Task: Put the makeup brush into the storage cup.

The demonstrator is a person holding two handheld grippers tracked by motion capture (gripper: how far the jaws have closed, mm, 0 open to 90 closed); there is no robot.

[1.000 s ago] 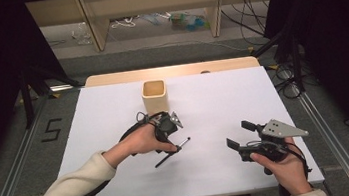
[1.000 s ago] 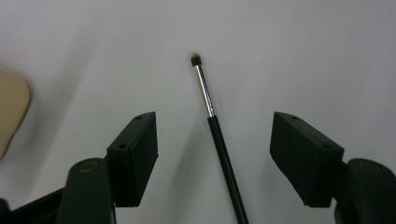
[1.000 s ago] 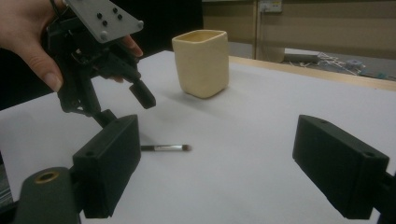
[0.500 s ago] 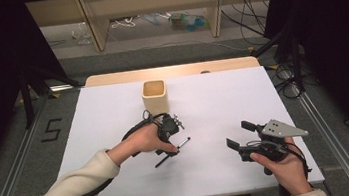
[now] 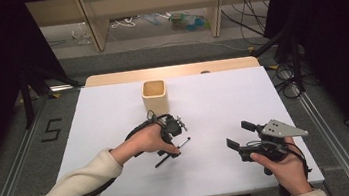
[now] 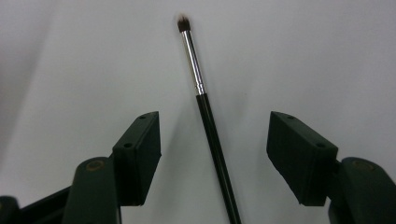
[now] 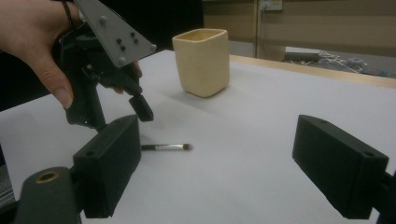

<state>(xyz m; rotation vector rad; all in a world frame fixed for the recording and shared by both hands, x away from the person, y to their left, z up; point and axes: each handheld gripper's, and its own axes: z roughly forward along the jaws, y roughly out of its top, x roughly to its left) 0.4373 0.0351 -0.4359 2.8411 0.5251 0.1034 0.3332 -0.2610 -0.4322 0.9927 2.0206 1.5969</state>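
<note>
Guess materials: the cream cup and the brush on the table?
Cream square-sided cup: looks like matte unglazed ceramic or moulded plastic; even, dull surface, thick rounded rim. Thin black-handled brush: glossy black handle, maybe lacquered wood or plastic; shiny silver ferrule, likely metal; dark brown bristle tip.
</note>
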